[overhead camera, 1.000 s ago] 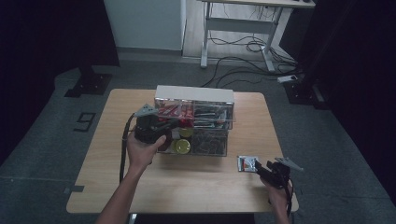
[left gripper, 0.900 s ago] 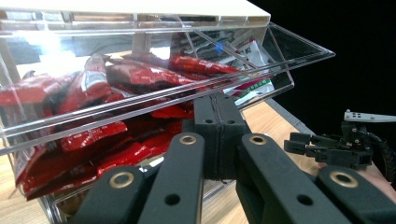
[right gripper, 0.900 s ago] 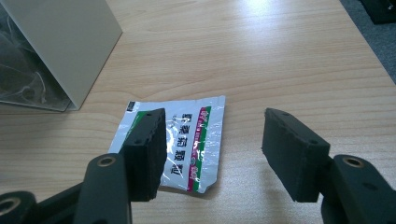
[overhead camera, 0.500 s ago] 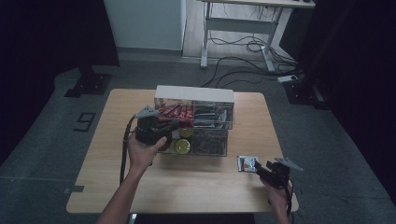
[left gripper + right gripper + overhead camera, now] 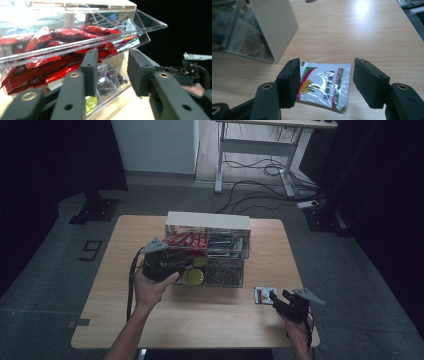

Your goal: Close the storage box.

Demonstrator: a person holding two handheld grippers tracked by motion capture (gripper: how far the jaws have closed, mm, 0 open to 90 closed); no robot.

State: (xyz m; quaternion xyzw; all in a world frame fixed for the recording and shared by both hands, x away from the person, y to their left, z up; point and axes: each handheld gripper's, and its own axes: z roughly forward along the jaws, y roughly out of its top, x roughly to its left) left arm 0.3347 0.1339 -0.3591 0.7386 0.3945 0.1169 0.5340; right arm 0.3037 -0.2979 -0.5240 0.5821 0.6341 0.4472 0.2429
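A clear drawer organizer with a white top stands mid-table. Its upper left drawer, full of red packets, sticks out toward me. My left gripper is right in front of that drawer; its jaws have just been opening and now stand open with nothing pressed between the pads. A small white packet with red and green print lies flat on the table at the right. My right gripper hangs open over it, one jaw on each side, and its pads do not press on it.
The lower left drawer holds yellow round items, and the right-hand drawers hold dark and clear packets. The wooden table has bare room in front of the organizer. The right gripper shows far off in the left gripper view.
Both hands stay where they were in the high view. The organizer and the white packet have not moved.
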